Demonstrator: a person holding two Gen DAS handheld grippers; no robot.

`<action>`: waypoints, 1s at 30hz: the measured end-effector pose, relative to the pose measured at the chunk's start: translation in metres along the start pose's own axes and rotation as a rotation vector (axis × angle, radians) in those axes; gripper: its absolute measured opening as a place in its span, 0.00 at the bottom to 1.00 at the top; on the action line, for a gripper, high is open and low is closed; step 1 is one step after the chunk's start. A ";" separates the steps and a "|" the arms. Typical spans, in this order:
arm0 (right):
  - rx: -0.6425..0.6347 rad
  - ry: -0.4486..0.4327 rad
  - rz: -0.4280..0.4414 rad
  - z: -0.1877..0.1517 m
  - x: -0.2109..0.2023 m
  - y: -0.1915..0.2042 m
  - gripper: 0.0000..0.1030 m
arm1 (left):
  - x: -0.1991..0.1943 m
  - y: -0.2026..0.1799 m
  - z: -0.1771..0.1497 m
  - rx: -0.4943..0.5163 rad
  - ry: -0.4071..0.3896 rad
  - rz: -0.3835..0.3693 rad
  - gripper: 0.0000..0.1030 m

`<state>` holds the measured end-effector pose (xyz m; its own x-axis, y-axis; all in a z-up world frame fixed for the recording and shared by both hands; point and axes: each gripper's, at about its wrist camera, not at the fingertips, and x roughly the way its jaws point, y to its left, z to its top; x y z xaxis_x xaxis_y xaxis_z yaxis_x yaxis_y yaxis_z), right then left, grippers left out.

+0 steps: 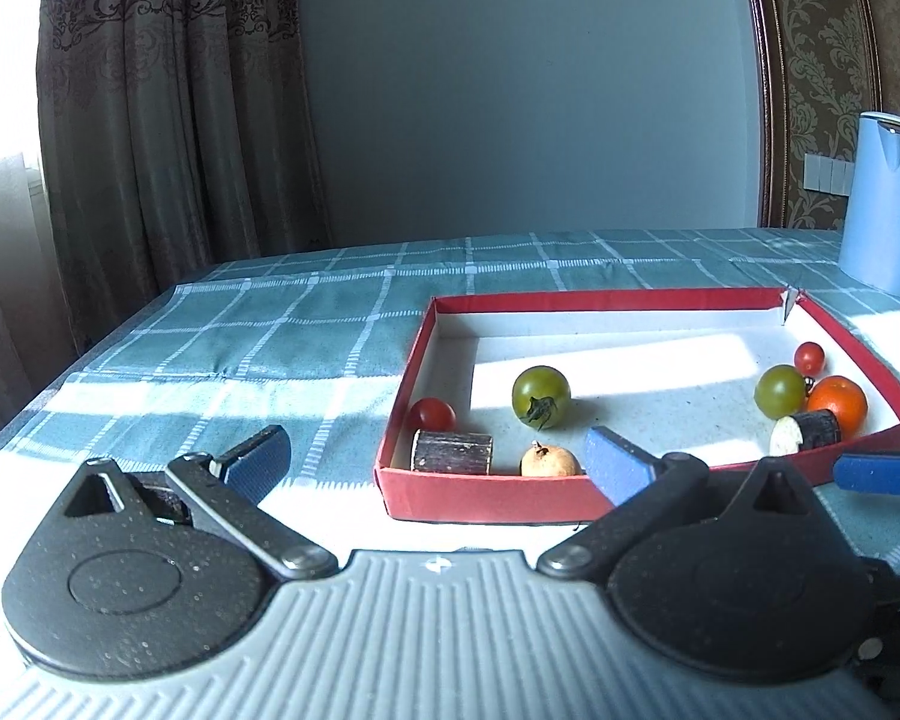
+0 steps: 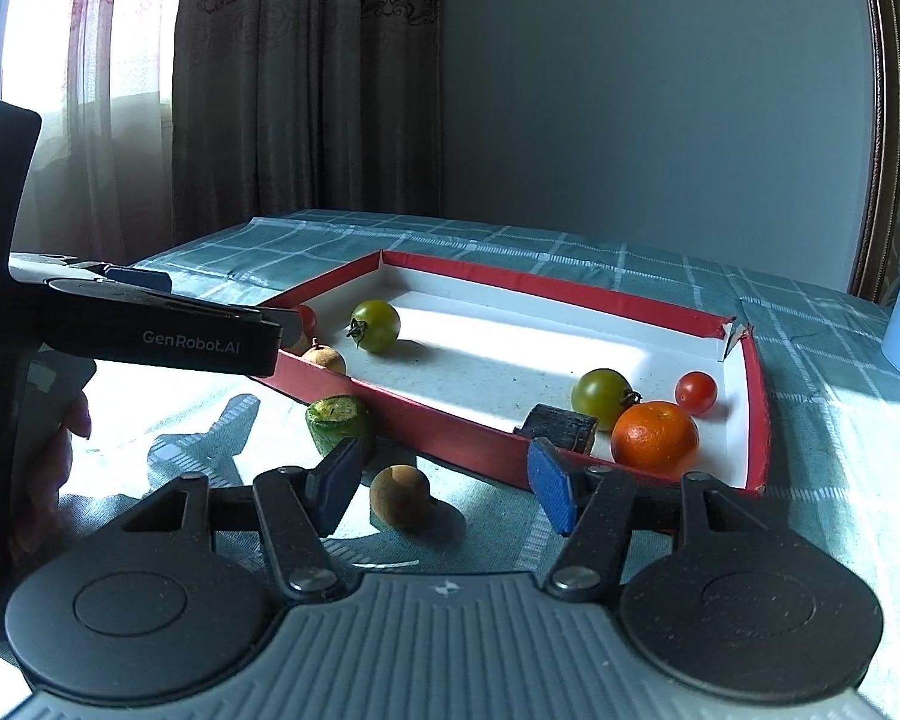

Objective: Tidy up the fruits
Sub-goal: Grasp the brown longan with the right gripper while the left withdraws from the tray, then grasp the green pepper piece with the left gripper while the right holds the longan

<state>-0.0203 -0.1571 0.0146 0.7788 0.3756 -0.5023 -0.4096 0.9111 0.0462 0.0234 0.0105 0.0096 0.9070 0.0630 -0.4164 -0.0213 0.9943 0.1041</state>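
A red tray [image 1: 498, 483] [image 2: 450, 423] with a white floor lies on the checked tablecloth. In it are two green tomatoes [image 1: 540, 395] [image 2: 602, 390], two red cherry tomatoes [image 1: 432, 414] [image 2: 696, 391], an orange [image 1: 838, 401] [image 2: 655, 435], two dark cut sticks [image 1: 452, 450] [image 2: 561, 426] and a tan longan [image 1: 549, 461]. Outside the tray's front wall lie a green cut piece [image 2: 338, 421] and a brown longan [image 2: 400, 495]. My left gripper [image 1: 438, 462] is open and empty at the tray's front left corner. My right gripper [image 2: 444, 483] is open and empty, with the brown longan between its fingers' line.
A pale blue kettle [image 1: 885, 204] stands at the table's back right. Curtains hang at the left and a wall is behind. The left gripper's body [image 2: 168, 336] reaches across the right wrist view at the left. The table edge runs along the left.
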 end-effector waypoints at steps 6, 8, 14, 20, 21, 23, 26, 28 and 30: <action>0.027 0.126 0.023 0.001 0.025 0.003 0.49 | 0.002 -0.011 -0.003 0.066 -0.002 0.010 1.00; 0.034 0.118 0.023 0.002 0.026 0.003 0.39 | 0.002 -0.013 -0.003 0.077 -0.004 0.011 1.00; 0.017 0.106 0.026 0.001 0.024 0.006 0.26 | 0.003 -0.014 -0.005 0.088 0.002 0.012 1.00; 0.024 0.079 -0.065 -0.003 0.007 -0.004 0.26 | -0.005 -0.015 -0.011 0.102 0.022 -0.054 1.00; 0.035 0.080 -0.067 -0.004 0.004 -0.007 0.26 | -0.008 -0.016 -0.013 0.112 0.018 -0.066 1.00; 0.057 0.086 -0.064 -0.007 0.001 -0.013 0.26 | -0.011 -0.018 -0.015 0.122 0.018 -0.096 1.00; 0.087 0.091 -0.073 -0.008 -0.001 -0.020 0.26 | -0.008 -0.023 -0.015 0.131 0.036 -0.147 1.00; 0.090 0.086 -0.091 -0.008 -0.003 -0.022 0.26 | -0.007 -0.027 -0.015 0.134 0.044 -0.172 1.00; 0.089 0.082 -0.100 -0.010 -0.004 -0.023 0.26 | -0.002 -0.033 -0.015 0.146 0.072 -0.185 1.00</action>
<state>-0.0187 -0.1812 0.0070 0.7707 0.2705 -0.5770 -0.2856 0.9560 0.0667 0.0160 -0.0216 -0.0065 0.8574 -0.1078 -0.5032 0.2079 0.9670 0.1471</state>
